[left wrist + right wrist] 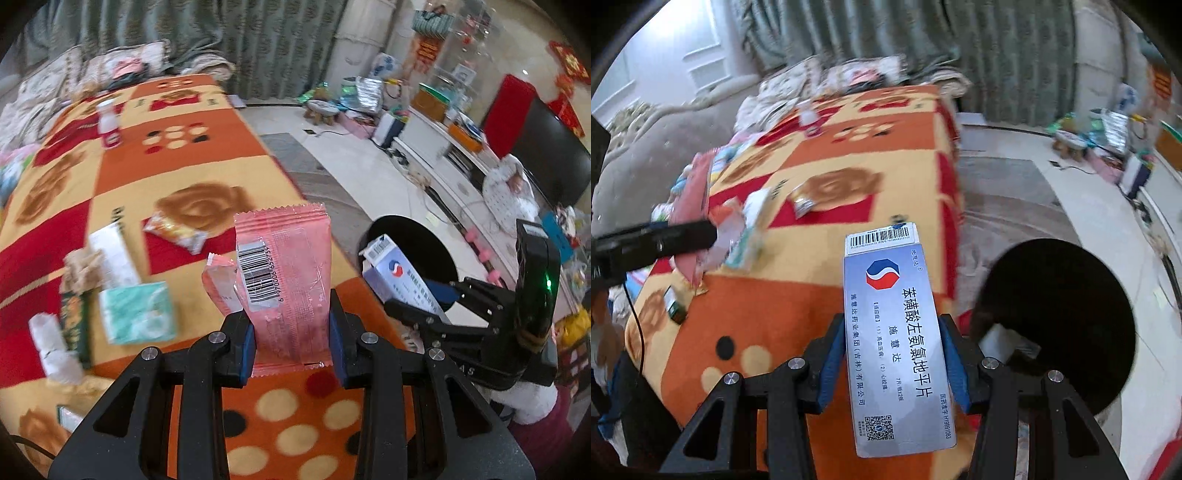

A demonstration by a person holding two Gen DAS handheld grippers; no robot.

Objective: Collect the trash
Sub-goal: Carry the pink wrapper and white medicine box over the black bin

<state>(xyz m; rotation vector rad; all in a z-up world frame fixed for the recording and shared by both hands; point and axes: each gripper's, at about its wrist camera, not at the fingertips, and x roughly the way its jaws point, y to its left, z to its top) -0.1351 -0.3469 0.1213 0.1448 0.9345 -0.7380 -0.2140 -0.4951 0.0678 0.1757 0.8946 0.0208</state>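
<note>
Pink wrapper [284, 280], light and limp, clamped low between left gripper [291, 341] jaws; stiff, light medicine box [897, 347] pinched mid-length in right gripper [892, 363], bin [1056, 325] just beside.

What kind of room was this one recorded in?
Most likely a home living room: a patterned blanket covers a long table, a sofa sits behind it, and a television stands on a low white cabinet.

Pink wrapper [291, 273] upright, barcode side showing, above blanket's [177, 177] near edge. Blue-white medicine box [897, 343] flap open, beside black bin [1060, 325].
</note>
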